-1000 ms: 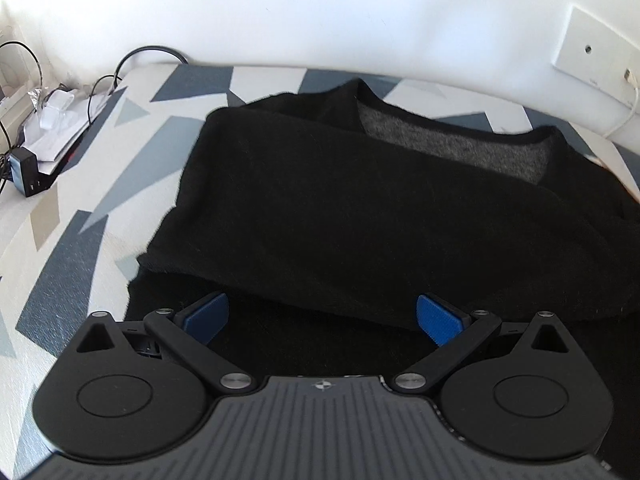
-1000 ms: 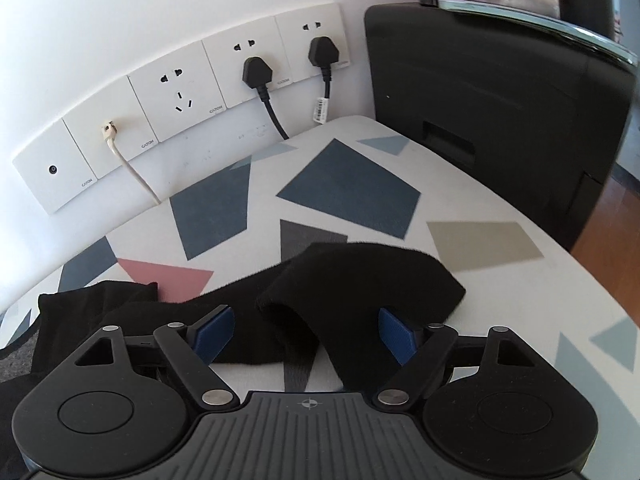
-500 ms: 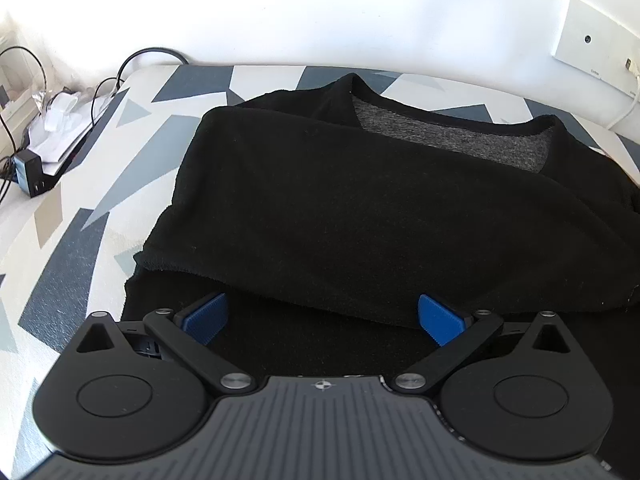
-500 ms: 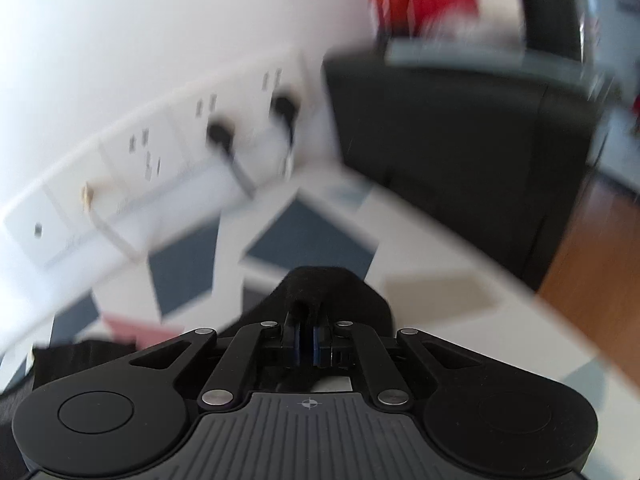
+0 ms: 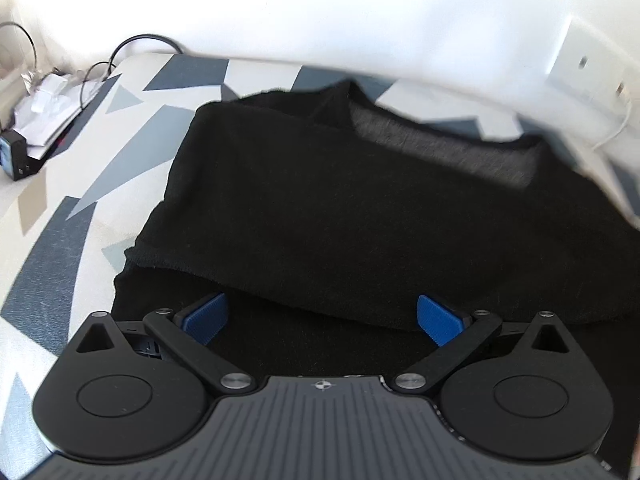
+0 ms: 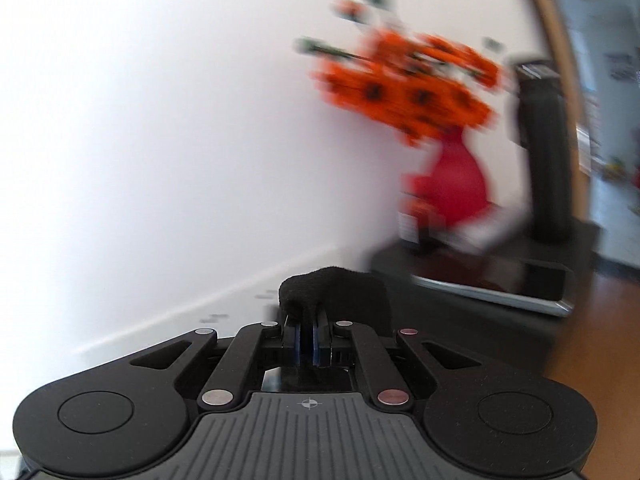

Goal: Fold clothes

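A black knit sweater lies folded on a table with a grey geometric pattern, the left gripper spread wide over its near hem, while the right gripper pinches black fabric, lifted.

surface — patterned tablecloth | on it — black sweater, spread flat

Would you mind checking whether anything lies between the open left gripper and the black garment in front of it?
Nothing visible does. The left gripper is open just above the black sweater, its blue pads flanking the folded edge, with only fabric between them.
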